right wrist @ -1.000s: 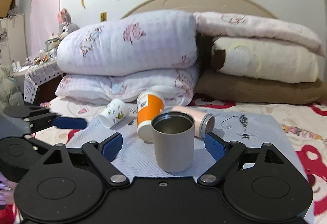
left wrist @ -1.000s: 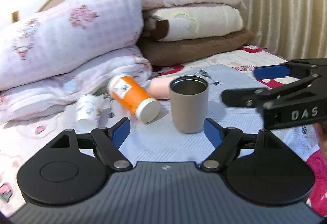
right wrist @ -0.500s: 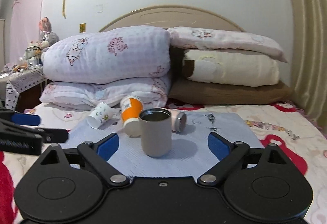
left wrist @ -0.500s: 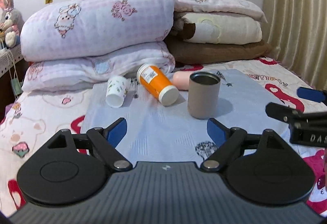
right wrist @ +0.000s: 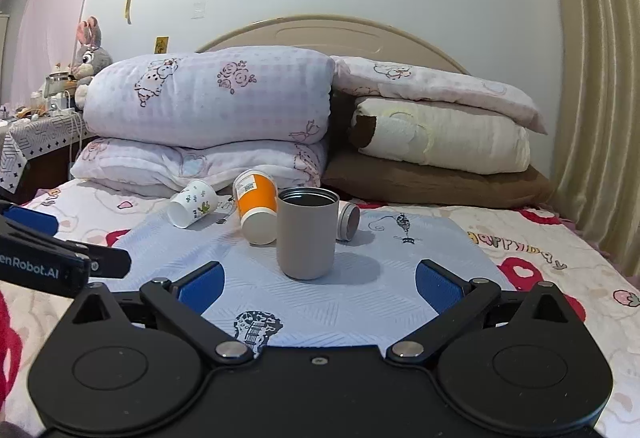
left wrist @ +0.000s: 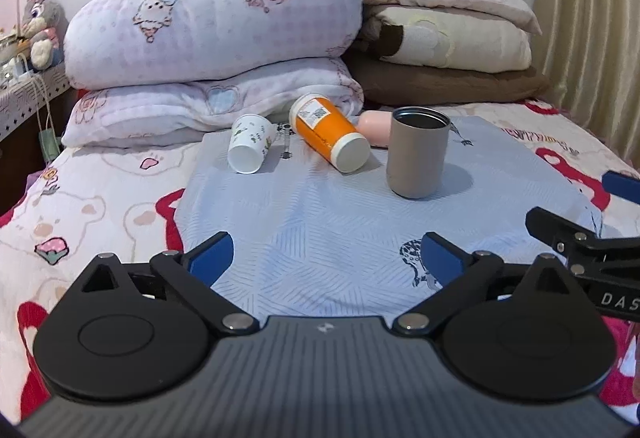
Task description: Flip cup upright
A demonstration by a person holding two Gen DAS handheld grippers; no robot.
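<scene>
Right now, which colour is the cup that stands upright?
Grey-beige, with a dark metal rim; the upright cup shows best from the right wrist.

A home bedroom. A bed with a curved headboard (right wrist: 332, 34) holds stacked folded quilts (right wrist: 212, 102) on a cartoon-bear sheet (left wrist: 100, 206). Beige curtains (right wrist: 600, 78) hang beside it (a plush rabbit (right wrist: 92, 54) sits nearby).

The taupe metal cup (left wrist: 418, 152) (right wrist: 307, 233) stands upright (mouth open upward) on the pale blue mat (left wrist: 340, 230), just beside an orange cup.
</scene>
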